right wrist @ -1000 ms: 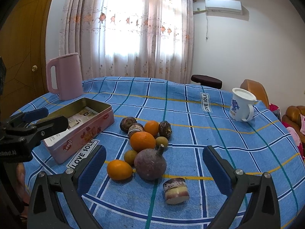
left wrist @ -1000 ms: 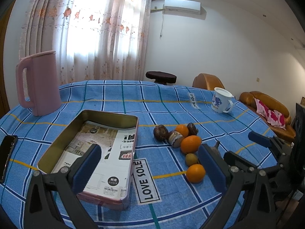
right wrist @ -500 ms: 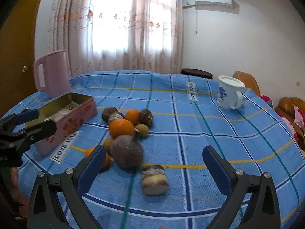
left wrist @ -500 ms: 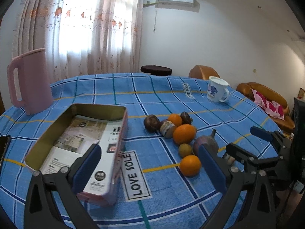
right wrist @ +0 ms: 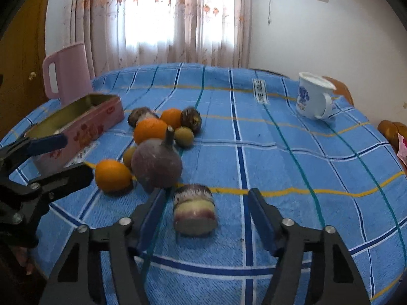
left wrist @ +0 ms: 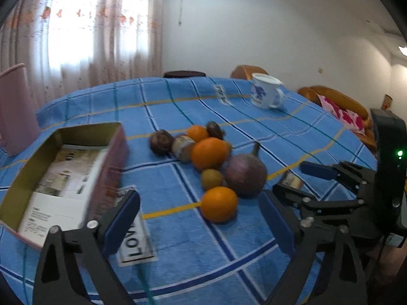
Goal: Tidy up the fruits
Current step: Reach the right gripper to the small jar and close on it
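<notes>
A cluster of fruit lies mid-table: a near orange (left wrist: 219, 203), a bigger orange (left wrist: 208, 152), a large purple round fruit with a stem (left wrist: 245, 174), a small green fruit (left wrist: 211, 178) and dark fruits behind. A cut purple-and-cream piece (right wrist: 194, 212) lies apart, right between the fingers of my right gripper (right wrist: 206, 218), which is open. My left gripper (left wrist: 201, 218) is open and empty, with the near orange just beyond its fingers. An open pink tin (left wrist: 118, 150) with paper inside stands left of the fruit.
A pink jug (right wrist: 67, 72) stands at the back left and a white mug with a blue print (right wrist: 314, 99) at the back right. The blue checked tablecloth (right wrist: 292, 157) covers the round table. A sofa with a pink cushion (left wrist: 348, 117) is beyond the right edge.
Both grippers have moved forward toward the fruit. The right gripper now straddles the cut piece and its fingers stand closer together. The left view has swung right, onto the near orange.
</notes>
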`<state>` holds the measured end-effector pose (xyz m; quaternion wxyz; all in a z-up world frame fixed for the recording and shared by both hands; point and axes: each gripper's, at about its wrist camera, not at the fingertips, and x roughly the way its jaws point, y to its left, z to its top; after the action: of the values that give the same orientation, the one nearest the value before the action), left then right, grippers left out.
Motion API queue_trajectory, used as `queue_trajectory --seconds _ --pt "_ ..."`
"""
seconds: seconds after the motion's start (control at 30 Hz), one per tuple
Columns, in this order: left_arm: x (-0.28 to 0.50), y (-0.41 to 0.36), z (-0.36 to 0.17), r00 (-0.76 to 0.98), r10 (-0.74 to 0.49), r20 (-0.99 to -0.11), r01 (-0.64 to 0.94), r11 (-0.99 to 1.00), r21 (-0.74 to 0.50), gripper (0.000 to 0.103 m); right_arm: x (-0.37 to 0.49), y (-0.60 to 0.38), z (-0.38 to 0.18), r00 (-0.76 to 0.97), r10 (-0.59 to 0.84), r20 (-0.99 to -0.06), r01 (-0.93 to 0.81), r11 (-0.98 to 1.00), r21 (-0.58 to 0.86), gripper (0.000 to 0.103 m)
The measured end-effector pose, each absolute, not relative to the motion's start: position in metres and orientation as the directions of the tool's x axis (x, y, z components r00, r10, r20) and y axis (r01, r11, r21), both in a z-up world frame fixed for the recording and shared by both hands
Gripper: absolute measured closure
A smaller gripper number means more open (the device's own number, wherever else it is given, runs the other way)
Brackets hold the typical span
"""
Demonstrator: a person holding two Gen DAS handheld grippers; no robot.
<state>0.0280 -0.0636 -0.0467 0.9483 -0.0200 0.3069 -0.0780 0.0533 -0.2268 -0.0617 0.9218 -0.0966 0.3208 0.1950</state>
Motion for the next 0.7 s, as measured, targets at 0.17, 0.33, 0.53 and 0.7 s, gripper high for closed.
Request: queue_trajectory --seconds 0.17,0.33,0.53,0.7 --pt "0.037 -0.073 -0.052 0.763 -0.188 -0.618 0.171 0.981 -0.088 0.023 0.055 -0.230 -0.065 0.693 0.331 -0.640 -0.447 0.894 -0.021 0.060" --pt "0.051 -0.074 -0.060 0.712 -0.218 -0.667 0.183 0.975 -0.123 0.038 0.054 -0.231 -0.066 0.684 0.353 -0.638 -0.463 0.886 -0.006 0.063" --pt "0.057 -0.078 -0.069 0.662 -0.234 -0.712 0.206 0.970 -0.128 0.052 0.054 -0.229 -0.066 0.679 0.360 -0.640 -0.479 0.878 -0.014 0.065" --pt "0.057 -0.073 -0.069 0.656 -0.273 -0.704 0.218 0.961 -0.169 0.065 0.053 -0.229 -0.066 0.678 0.373 -0.634 -0.489 0.872 -0.010 0.067"
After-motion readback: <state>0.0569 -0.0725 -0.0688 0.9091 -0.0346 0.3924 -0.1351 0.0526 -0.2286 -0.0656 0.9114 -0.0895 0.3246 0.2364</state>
